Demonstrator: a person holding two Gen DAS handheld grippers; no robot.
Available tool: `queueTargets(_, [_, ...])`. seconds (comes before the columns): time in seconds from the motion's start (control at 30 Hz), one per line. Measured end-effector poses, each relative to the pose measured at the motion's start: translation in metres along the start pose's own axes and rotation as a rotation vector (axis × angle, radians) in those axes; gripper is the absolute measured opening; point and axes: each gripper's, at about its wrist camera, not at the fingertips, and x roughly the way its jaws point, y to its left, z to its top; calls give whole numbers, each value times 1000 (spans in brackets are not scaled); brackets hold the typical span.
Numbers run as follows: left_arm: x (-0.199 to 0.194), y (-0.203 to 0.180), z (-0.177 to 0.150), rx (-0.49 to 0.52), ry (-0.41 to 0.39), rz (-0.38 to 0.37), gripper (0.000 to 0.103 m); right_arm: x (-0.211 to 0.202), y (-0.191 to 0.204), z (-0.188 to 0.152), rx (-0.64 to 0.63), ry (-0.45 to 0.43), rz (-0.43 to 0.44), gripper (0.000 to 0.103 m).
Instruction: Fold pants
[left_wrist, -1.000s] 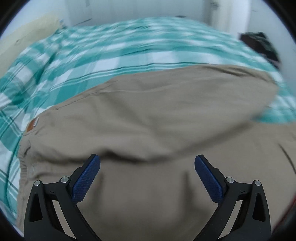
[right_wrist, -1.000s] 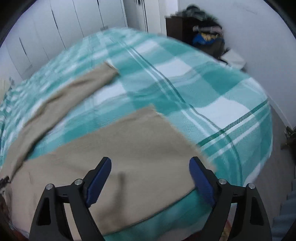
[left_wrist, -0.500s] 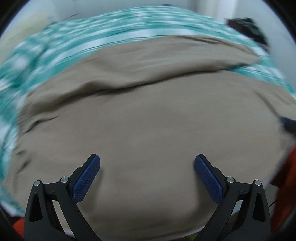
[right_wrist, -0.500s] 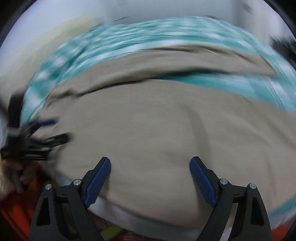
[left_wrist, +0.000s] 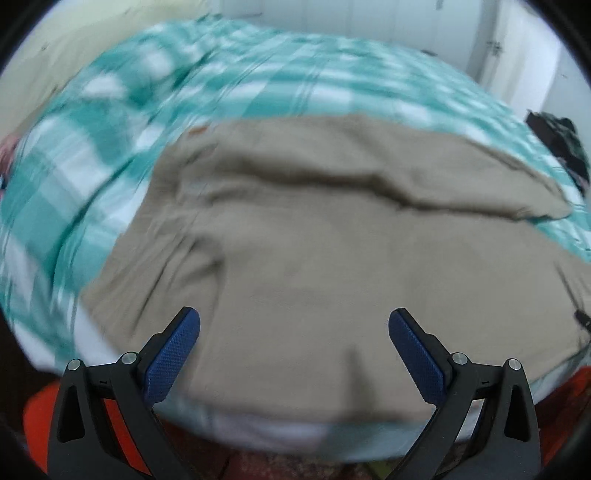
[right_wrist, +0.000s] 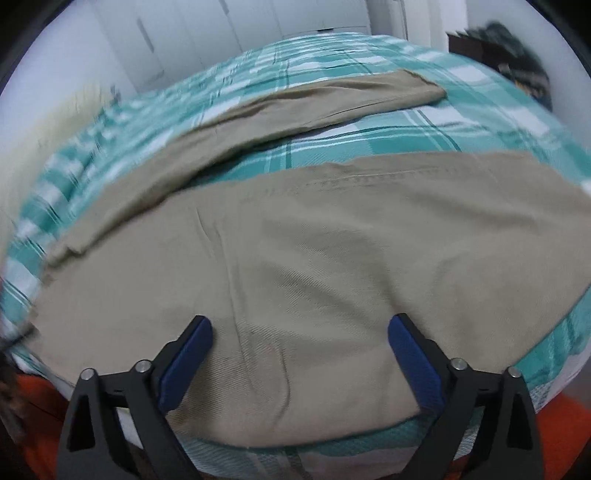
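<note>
Tan pants (left_wrist: 314, 251) lie spread on a bed with a teal and white checked cover (left_wrist: 258, 85). In the left wrist view the waist end is at the left and the near leg runs right. My left gripper (left_wrist: 294, 325) is open and empty, just above the near edge of the pants. In the right wrist view the near leg (right_wrist: 332, 251) fills the middle and the far leg (right_wrist: 295, 107) stretches away toward the upper right. My right gripper (right_wrist: 299, 332) is open and empty above the near leg.
The bed's near edge (right_wrist: 332, 446) runs just under both grippers. Orange fabric (left_wrist: 37, 413) shows below it. White closet doors (right_wrist: 221, 33) stand behind the bed. Dark clutter (right_wrist: 517, 48) sits at the far right by the wall.
Both views have swung. The left gripper has pulled back, showing the waist end and the bed's edge. The right gripper now faces along the legs. Both stay open.
</note>
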Motion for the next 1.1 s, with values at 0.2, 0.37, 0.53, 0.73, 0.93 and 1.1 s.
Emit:
queueTargets(0.2, [13, -24, 91, 17, -141, -34, 102, 5, -7, -13, -22, 11, -46, 102])
queueTargets(0.37, [72, -18, 133, 17, -121, 43, 102, -3, -4, -4, -22, 75, -55, 102])
queueTargets(0.53, [160, 21, 107, -3, 34, 109, 102, -29, 10, 41, -57, 69, 50, 102])
queueTargets(0.73, [156, 22, 94, -6, -64, 116, 102, -10, 42, 147, -191, -9, 113, 102])
queueTargets(0.93, [156, 21, 94, -6, -72, 120, 102, 99, 63, 222, -302, 6, 145, 102])
queueTargets(1.1, [158, 18, 92, 0, -77, 136, 102, 167, -30, 246, -219, 66, -7, 100])
